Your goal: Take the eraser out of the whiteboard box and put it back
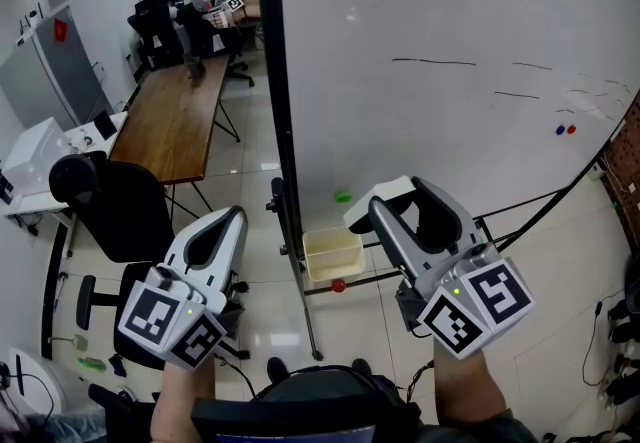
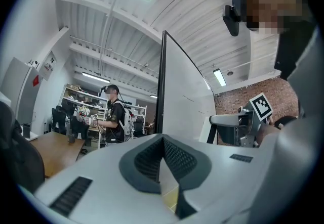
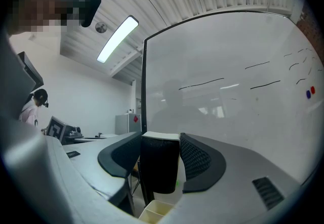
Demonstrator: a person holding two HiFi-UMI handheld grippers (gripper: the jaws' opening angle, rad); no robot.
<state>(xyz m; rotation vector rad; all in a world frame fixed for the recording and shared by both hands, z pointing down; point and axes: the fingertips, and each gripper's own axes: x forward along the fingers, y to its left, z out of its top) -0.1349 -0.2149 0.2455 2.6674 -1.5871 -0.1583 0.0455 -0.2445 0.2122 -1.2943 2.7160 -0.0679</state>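
whiteboard stand (image 1: 289,181): cream box (image 1: 332,253) on its lower rail, between left gripper (image 1: 236,215) and right gripper (image 1: 392,199) | wooden table (image 1: 175,121), beyond left gripper: dark object (image 1: 196,71)

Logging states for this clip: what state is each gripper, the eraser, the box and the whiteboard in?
left gripper: shut, holding nothing.
right gripper: shut on the eraser.
eraser: out of the box, clamped between the jaws.
whiteboard box: open-topped, looks empty.
whiteboard: upright, a few pen lines on it.
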